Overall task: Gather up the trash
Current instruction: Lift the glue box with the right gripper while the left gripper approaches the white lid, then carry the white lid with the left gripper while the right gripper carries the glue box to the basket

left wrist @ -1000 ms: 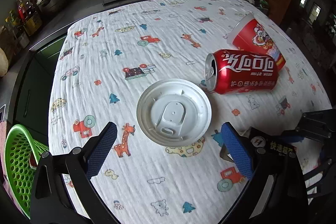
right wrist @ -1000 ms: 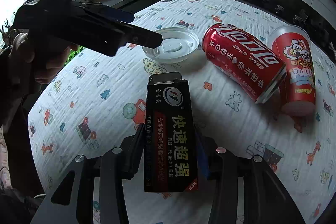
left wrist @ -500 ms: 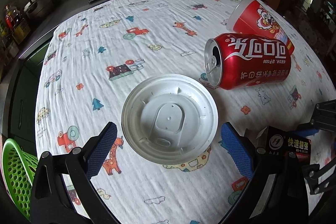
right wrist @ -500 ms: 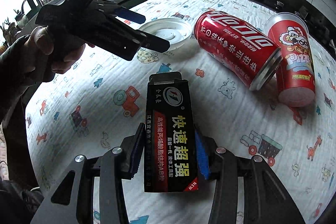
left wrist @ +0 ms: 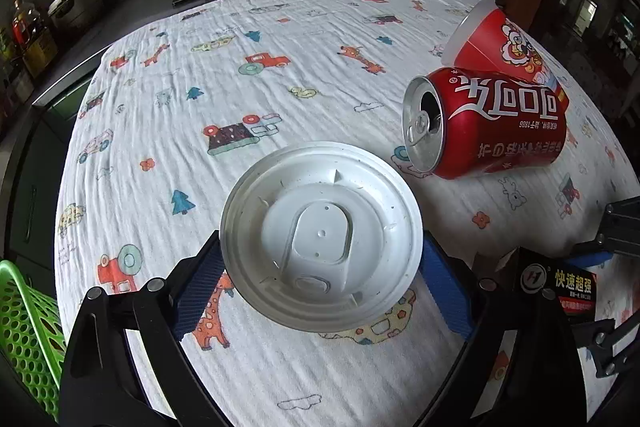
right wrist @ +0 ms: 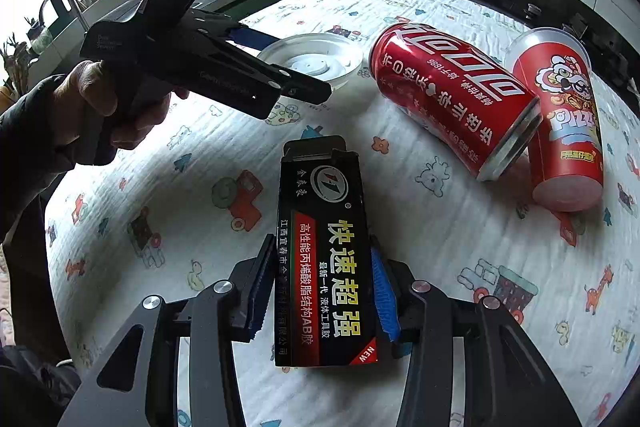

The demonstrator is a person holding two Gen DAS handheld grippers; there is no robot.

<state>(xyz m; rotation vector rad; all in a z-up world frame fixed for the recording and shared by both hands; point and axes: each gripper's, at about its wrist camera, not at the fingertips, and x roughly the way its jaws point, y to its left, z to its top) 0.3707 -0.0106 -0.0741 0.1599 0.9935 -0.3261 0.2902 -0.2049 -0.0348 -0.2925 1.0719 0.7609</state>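
White plastic lid (left wrist: 321, 235) sits between the spread fingers of the left gripper (left wrist: 320, 279), beside the red can (left wrist: 486, 125); right gripper (right wrist: 324, 291) clamps the black glue box (right wrist: 326, 255) nearby.

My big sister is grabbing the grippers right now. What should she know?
Right gripper: shut on the black glue box.
Left gripper: open, fingers either side of the white lid, not yet closed.
Cola can and red cup lie on their sides, touching, on the tablecloth.
Green basket sits off the table's left edge.
Done: nothing seen binned. Left: lid, box, can, cup.
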